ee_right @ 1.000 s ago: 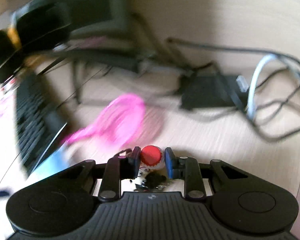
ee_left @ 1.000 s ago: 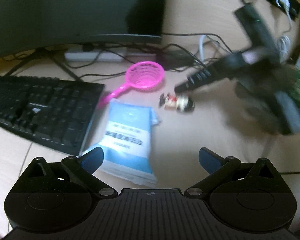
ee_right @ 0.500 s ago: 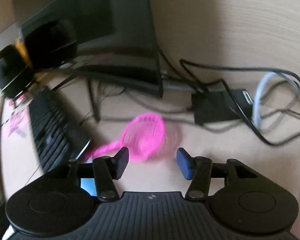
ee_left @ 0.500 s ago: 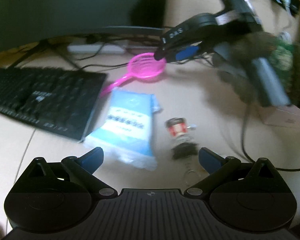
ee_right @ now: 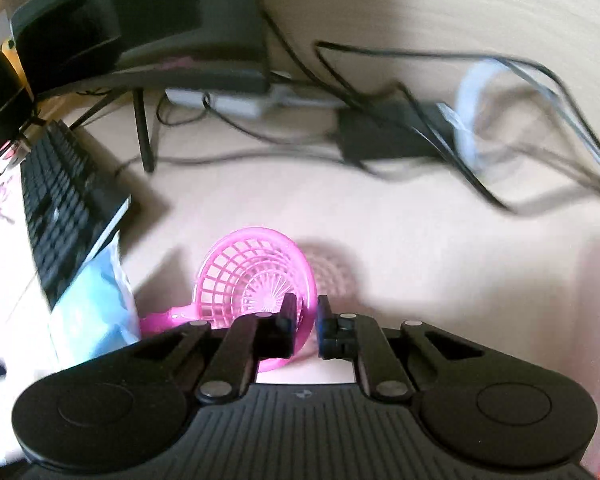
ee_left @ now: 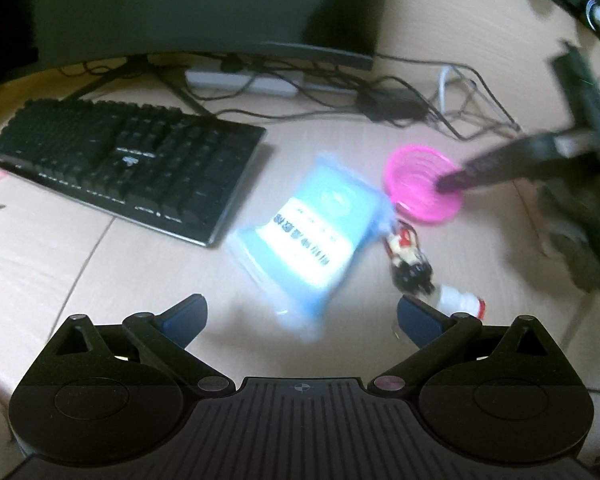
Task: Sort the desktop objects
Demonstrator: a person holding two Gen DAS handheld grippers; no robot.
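Since half a second ago, my right gripper (ee_right: 304,320) has come down from above the pink strainer (ee_right: 256,276) onto its rim, and its fingers, then apart with nothing between them, now stand clamped on the near rim of the basket. One finger (ee_right: 285,322) sits inside the mesh bowl; the other sits just outside the wall. The strainer's handle (ee_right: 168,316) runs off to the left of these fingers, toward the blue tissue pack (ee_right: 96,304), which lies beside the black keyboard (ee_right: 64,200) on the bench (ee_right: 420,248). Beyond the fingertips, well apart, a black adapter (ee_right: 384,136) and loose cables (ee_right: 500,184) lie near the monitor's foot (ee_right: 144,132).

My left gripper (ee_left: 300,316) hovers over the bench (ee_left: 60,248) with its fingers wide apart and nothing between them. Just ahead of them, between the two fingertips, lies the blue tissue pack (ee_left: 316,232), blurred. Ahead and to the right of the right finger (ee_left: 418,316), a small figurine (ee_left: 408,256) lies on its side, and a white bottle with a red cap (ee_left: 462,302) shows partly hidden behind that finger. Farther ahead and right, the pink strainer (ee_left: 416,192) rests with the right gripper (ee_left: 452,182) on its rim. The keyboard (ee_left: 132,160) lies ahead to the left.
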